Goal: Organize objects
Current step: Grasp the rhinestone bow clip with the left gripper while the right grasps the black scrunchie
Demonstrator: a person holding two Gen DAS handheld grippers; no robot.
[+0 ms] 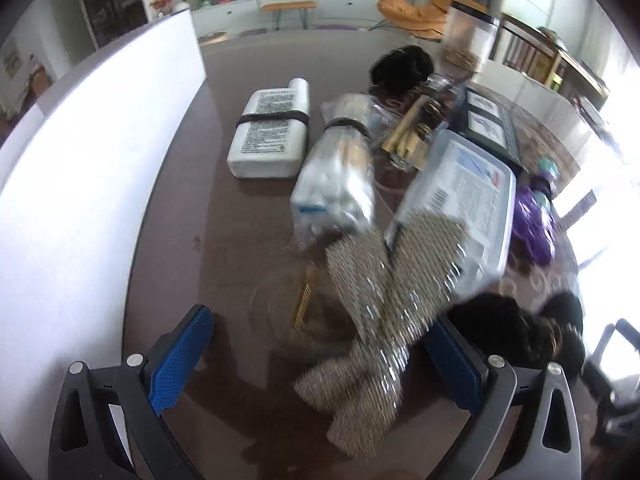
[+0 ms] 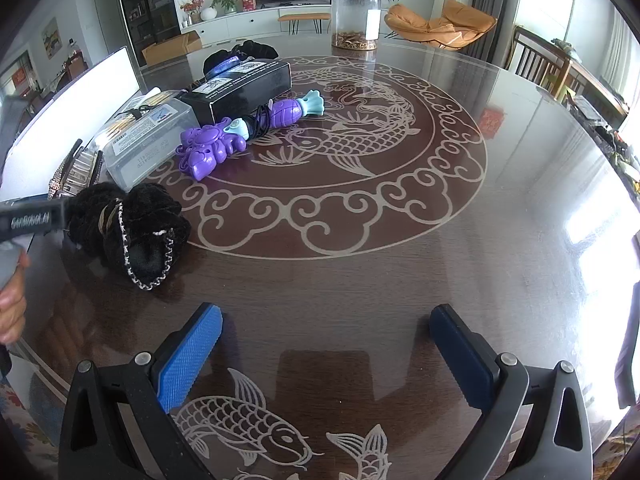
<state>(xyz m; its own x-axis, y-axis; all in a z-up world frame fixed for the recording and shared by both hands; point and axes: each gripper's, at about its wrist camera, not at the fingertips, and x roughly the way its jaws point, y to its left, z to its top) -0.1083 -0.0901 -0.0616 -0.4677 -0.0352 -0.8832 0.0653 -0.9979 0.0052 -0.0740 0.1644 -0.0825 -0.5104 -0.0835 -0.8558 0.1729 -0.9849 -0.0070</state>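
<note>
A glittery bow-shaped hair clip (image 1: 380, 320) shows blurred between the spread blue pads (image 1: 180, 360) of my left gripper (image 1: 318, 320), which is open and not closed on it. Beyond it on the dark table lie a banded white pack (image 1: 272, 132), a bag of cotton swabs (image 1: 340, 172), a clear plastic box (image 1: 460, 196) and a black fuzzy hair tie (image 1: 520, 332). My right gripper (image 2: 326, 312) hovers open and empty over the patterned table (image 2: 400, 280). Left of it are the fuzzy hair tie (image 2: 132, 232), a purple lobster toy (image 2: 248, 132) and the clear box (image 2: 148, 140).
A white board (image 1: 80, 160) stands along the table's left side. A black carton (image 2: 240, 88) and a second black fuzzy item (image 2: 244, 50) lie behind the toy. A clear jar (image 2: 356, 18) stands at the far edge. A hand (image 2: 12, 308) holds the left tool.
</note>
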